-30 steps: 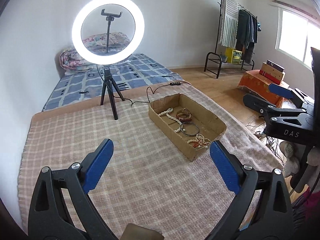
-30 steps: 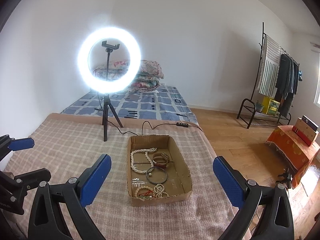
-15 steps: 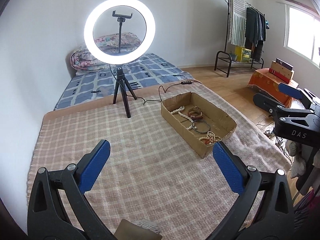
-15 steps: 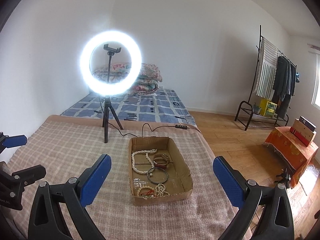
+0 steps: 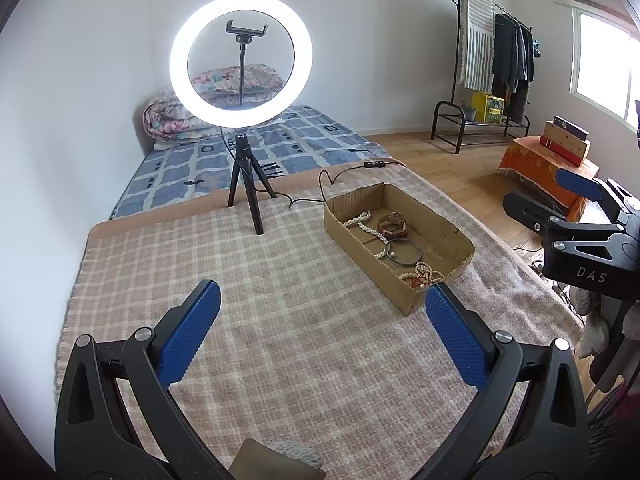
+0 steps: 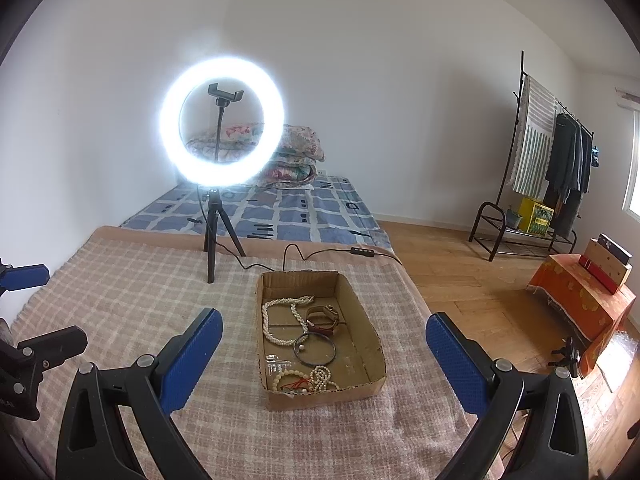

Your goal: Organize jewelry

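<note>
A shallow cardboard box (image 6: 370, 320) (image 5: 460, 242) sits on the checked blanket. It holds a white pearl necklace (image 6: 280, 312) (image 5: 360, 222), a brown leather watch (image 6: 322, 318) (image 5: 392, 227), a dark bangle (image 6: 314, 350) (image 5: 404, 251) and a beaded bracelet with red thread (image 6: 306, 378) (image 5: 424, 274). My left gripper (image 5: 322, 336) is open and empty, above the blanket left of the box. My right gripper (image 6: 324, 364) is open and empty, held just before the box's near end. It also shows in the left wrist view (image 5: 580, 216).
A lit ring light on a black tripod (image 5: 242, 120) (image 6: 216, 184) stands at the blanket's far edge; its cable (image 5: 344, 170) runs past the box. Beyond are a mattress (image 6: 288, 208), a clothes rack (image 6: 552, 168) and an orange-covered stand (image 6: 580, 300).
Both grippers have drifted slightly; the box now sits a little further right in the left wrist view and lower in the right wrist view. Both stay open and empty.
</note>
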Available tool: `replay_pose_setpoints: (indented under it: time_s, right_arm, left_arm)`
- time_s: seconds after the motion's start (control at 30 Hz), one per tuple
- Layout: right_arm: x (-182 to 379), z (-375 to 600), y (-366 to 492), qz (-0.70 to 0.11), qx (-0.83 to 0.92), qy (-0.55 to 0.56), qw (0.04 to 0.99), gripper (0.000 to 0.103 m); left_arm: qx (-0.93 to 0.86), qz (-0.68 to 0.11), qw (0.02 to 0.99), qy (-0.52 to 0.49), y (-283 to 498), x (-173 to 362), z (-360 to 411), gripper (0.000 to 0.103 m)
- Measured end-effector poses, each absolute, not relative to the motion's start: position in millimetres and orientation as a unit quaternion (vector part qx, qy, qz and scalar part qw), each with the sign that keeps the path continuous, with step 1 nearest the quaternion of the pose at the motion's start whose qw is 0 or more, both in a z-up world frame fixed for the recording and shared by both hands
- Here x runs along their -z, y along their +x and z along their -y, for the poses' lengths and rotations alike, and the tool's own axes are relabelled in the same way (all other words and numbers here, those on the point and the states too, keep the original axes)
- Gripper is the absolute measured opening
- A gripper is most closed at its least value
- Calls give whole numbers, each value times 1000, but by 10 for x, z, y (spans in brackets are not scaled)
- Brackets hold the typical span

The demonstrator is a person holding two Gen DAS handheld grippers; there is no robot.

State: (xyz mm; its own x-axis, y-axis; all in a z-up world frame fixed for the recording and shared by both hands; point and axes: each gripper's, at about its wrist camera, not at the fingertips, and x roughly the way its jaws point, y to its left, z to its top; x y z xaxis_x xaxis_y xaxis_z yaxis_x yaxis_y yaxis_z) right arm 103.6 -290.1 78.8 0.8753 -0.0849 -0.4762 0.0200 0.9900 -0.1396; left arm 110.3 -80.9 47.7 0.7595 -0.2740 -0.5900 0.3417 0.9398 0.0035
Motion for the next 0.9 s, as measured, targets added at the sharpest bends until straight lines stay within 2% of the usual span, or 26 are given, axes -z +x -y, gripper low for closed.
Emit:
replay_pose_setpoints:
  time_s: [0.9]
  right_arm:
    - [-753, 2897, 1020, -249, 26, -66, 966, 103]
  left_arm:
    - [167, -305, 936, 53, 1081, -491, 834, 103]
